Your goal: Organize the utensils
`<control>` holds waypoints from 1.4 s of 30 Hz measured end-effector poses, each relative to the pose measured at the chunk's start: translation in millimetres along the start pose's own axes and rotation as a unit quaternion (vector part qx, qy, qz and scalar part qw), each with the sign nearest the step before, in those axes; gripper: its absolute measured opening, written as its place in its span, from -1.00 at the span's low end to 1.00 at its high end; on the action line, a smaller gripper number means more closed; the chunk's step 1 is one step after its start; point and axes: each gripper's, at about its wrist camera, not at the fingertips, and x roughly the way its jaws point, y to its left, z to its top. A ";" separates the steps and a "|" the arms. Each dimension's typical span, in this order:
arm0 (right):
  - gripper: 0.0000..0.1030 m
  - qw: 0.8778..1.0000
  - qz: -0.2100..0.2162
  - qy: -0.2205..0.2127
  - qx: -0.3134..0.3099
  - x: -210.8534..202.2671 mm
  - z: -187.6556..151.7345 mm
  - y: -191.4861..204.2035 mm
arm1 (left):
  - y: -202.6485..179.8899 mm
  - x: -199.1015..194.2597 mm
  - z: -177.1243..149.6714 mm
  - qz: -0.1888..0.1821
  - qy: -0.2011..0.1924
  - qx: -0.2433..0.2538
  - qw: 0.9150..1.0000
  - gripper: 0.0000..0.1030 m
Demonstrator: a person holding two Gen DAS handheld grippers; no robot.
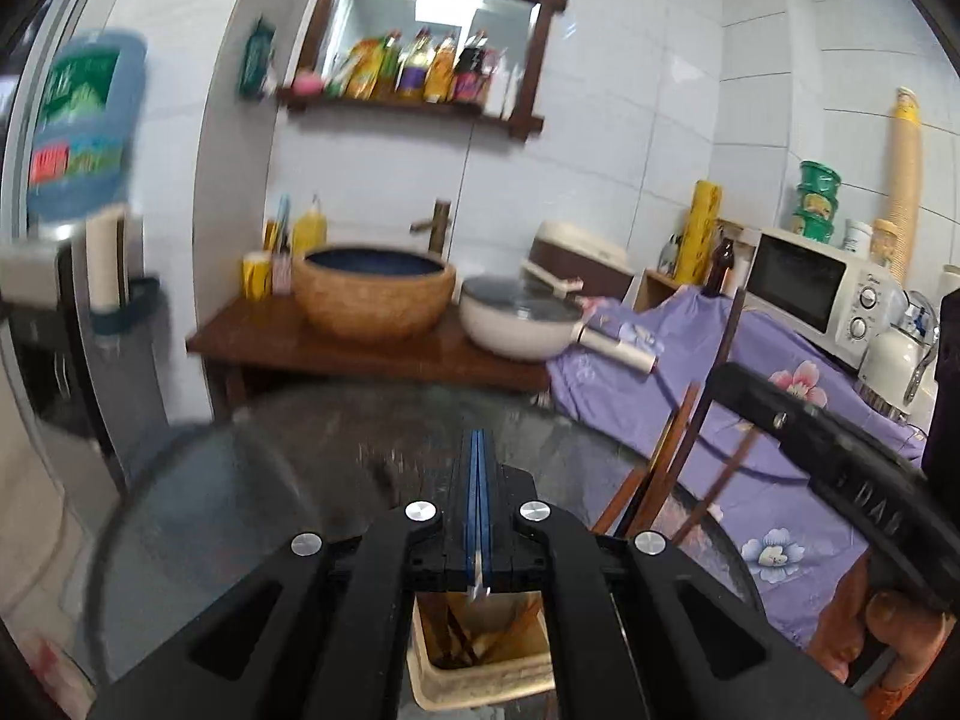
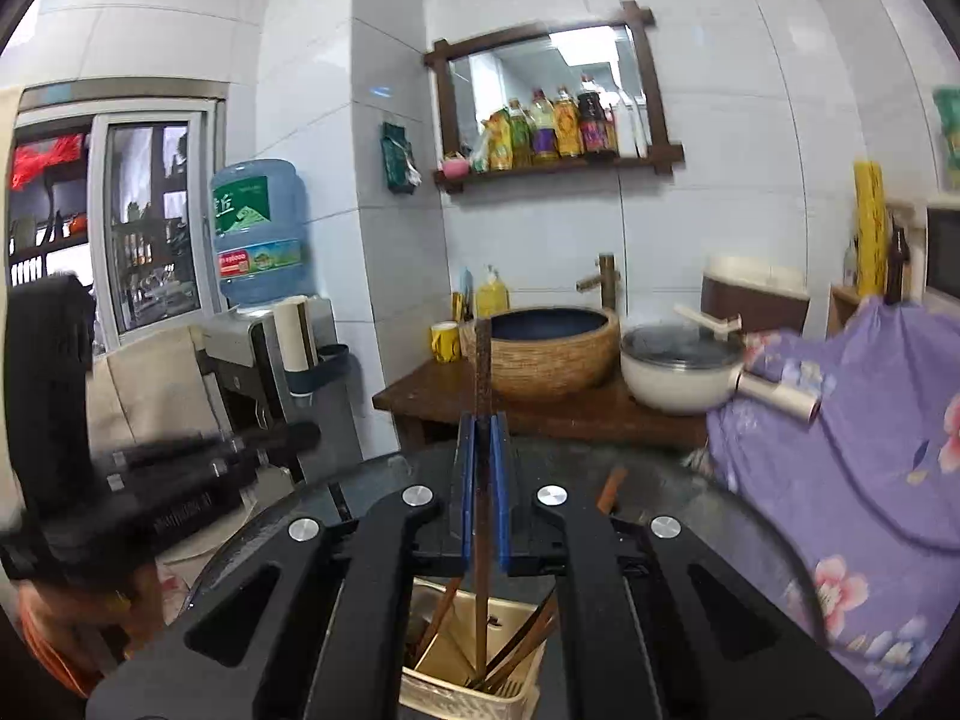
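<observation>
Nearest, below the right gripper [image 2: 483, 420], a cream utensil holder [image 2: 456, 690] stands on the dark round counter [image 2: 690, 498], with brown chopsticks [image 2: 516, 648] leaning inside it. The right gripper pinches one dark chopstick [image 2: 482, 360], its long axis running up past the fingertips and down into the holder. The left gripper [image 1: 479, 438] is pressed together above the same holder [image 1: 480, 678], a small pale sliver showing between its fingers near their base.

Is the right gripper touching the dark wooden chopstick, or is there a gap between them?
Touching. In the right wrist view the right gripper is shut on the chopstick: both blue pads press its sides, with no gap visible, above the beige holder.
</observation>
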 end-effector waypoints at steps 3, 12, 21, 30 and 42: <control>-0.86 0.999 -0.004 0.033 -0.003 14.6 -25.7 -4.1 | 9.7 3.5 -35.6 0.014 0.004 -0.017 1.000 -0.98; 0.55 0.996 -0.050 -0.071 -0.036 -44.5 -89.8 7.5 | 18.4 -9.2 -81.6 0.032 0.009 -0.039 0.999 -0.08; 0.55 0.995 -0.025 -0.095 -0.030 -62.6 -80.4 11.6 | -0.2 -54.4 -73.9 0.028 -0.024 0.013 0.999 0.05; 0.55 0.994 -0.102 0.012 0.028 -81.4 -129.5 -22.1 | -39.9 -23.8 -136.7 -0.024 0.115 0.100 0.988 -0.10; 0.55 0.980 -0.115 0.115 0.116 -90.2 -200.4 -68.8 | -62.0 56.8 -192.9 -0.048 0.270 0.154 0.949 -0.54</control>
